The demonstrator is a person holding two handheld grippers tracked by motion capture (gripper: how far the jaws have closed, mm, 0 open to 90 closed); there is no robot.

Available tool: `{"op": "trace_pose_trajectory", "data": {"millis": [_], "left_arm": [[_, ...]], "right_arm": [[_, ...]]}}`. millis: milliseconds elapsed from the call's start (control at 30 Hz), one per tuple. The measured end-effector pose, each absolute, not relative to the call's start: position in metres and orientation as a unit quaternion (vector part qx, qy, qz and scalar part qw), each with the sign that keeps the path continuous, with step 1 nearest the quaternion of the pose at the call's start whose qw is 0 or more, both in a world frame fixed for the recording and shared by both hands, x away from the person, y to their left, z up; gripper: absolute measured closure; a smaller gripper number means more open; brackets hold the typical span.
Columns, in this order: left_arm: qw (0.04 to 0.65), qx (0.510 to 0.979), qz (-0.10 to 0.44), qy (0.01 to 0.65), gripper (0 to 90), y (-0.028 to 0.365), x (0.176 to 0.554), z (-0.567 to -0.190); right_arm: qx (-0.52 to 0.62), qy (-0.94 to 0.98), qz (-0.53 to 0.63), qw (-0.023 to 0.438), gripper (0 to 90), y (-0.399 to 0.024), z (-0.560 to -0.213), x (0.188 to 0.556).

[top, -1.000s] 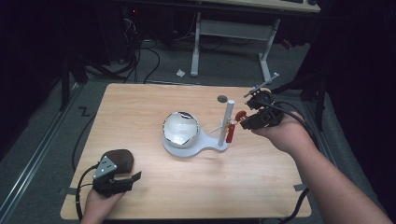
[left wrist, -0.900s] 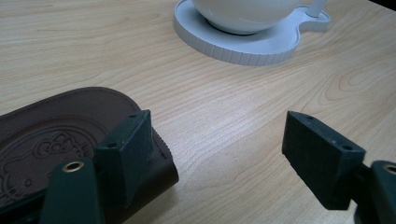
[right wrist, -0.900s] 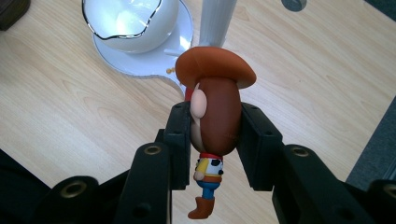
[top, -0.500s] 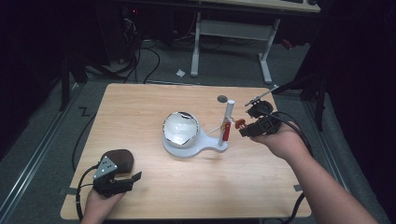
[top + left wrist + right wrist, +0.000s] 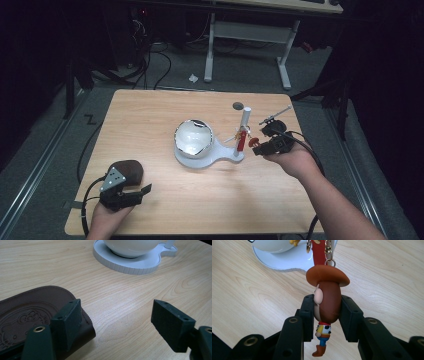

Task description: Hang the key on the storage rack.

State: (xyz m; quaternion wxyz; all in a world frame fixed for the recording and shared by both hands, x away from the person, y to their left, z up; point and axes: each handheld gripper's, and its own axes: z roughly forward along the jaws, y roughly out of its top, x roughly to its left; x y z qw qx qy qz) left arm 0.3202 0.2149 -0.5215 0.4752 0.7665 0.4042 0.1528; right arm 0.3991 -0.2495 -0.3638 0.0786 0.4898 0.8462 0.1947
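While right gripper (image 5: 327, 317) clamps cowboy figurine (image 5: 327, 301) by head near table's (image 5: 150, 115) right edge, red strap (image 5: 319, 251) links figurine to white post (image 5: 245, 120). Post rises from white stand (image 5: 220, 157) at table centre; stand carries shiny bowl (image 5: 194, 137). Left gripper (image 5: 116, 322) sits near front-left corner, jaws apart, holding nothing, one jaw over brown leather pouch (image 5: 30, 312).

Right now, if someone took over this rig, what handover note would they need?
Right gripper: shut on the cowboy figure keychain, whose red strap runs up toward the white stand.
Left gripper: open, holding nothing, beside the brown leather pouch at the table's near left.
Done: figure gripped.
Left: whether it goes on or comes off the stand's post is unclear.
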Motion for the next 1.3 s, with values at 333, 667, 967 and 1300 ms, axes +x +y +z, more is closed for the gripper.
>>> {"op": "trace_pose_trajectory", "data": {"millis": [333,667,967,1300], "left_arm": [[0.474,0.768,0.152,0.403,24.9,0.215,0.320,-0.522],[0.473,0.768,0.151,0.403,24.9,0.215,0.321,-0.522],[0.473,0.768,0.144,0.406,25.7,0.214,0.322,-0.522],[0.479,0.764,0.130,0.412,29.6,0.217,0.322,-0.519]], "right_arm": [[0.499,0.837,0.213,0.074,67.1,-0.251,-0.385,0.405],[0.512,0.829,0.213,0.074,63.2,-0.253,-0.395,0.409],[0.513,0.824,0.223,0.097,58.1,-0.261,-0.397,0.395],[0.487,0.820,0.250,0.168,55.1,-0.277,-0.424,0.342]]}}
